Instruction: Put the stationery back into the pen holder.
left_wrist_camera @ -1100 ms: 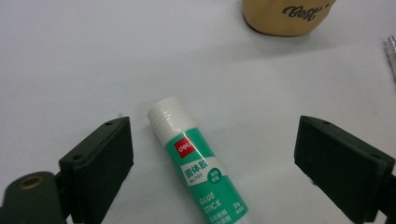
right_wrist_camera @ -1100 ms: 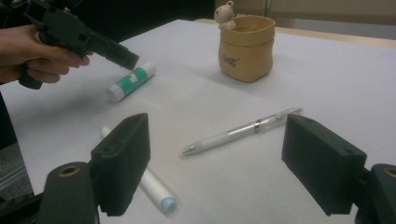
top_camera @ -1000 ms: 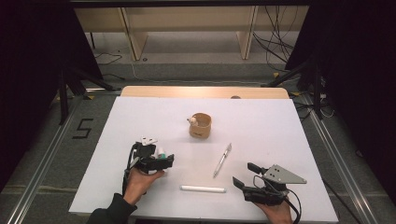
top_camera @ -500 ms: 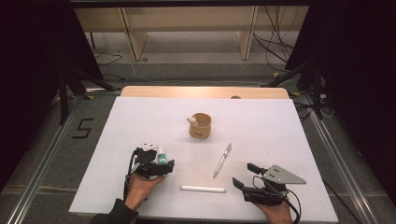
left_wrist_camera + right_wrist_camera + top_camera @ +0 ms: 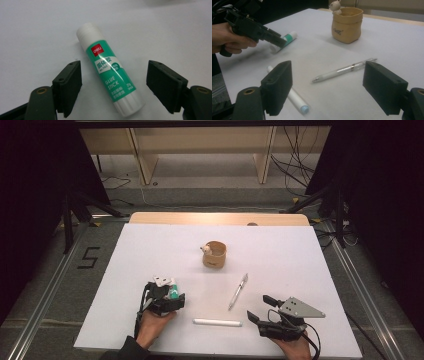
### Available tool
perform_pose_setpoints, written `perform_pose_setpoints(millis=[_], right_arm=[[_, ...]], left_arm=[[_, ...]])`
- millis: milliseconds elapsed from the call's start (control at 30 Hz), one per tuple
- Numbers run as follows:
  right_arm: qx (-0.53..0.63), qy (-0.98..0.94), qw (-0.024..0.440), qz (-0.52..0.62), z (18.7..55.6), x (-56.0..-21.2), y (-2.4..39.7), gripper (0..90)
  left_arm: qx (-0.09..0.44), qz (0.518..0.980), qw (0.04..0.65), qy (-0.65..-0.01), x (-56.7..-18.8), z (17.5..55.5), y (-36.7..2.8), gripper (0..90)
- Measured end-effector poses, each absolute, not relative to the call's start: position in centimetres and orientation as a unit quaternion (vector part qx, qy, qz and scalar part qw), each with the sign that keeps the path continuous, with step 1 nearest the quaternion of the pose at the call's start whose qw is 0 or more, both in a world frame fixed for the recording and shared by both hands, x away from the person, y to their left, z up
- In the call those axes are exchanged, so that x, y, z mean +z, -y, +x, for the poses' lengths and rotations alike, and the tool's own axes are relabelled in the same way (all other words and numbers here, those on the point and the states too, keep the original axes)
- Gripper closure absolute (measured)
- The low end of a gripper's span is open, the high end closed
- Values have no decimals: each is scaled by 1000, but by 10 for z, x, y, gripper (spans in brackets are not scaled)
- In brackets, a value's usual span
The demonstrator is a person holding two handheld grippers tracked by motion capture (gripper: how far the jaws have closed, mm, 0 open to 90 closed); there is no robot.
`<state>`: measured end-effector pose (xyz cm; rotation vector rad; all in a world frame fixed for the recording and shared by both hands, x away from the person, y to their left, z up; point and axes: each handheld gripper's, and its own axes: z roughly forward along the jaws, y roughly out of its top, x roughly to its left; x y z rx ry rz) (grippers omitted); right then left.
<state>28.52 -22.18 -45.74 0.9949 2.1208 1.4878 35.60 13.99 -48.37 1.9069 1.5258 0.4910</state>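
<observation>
While the right tool (image 5: 257, 307) stays wide, the left tool (image 5: 113, 83) has drawn back, wide around the glue stick (image 5: 110, 67).

The left gripper (image 5: 172, 296) hides most of the glue stick (image 5: 173, 293).

Black grippers (image 5: 167, 300); grey three-cornered plate (image 5: 300, 308)
</observation>
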Motion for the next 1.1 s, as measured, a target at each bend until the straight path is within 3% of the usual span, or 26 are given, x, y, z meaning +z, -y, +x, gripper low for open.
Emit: perform_pose_setpoints(millis=[1100], right_arm=[[524,-754,184,350,285,-457,219,247]], left_arm=[[207,705,299,-608,-490,350,-132,502]])
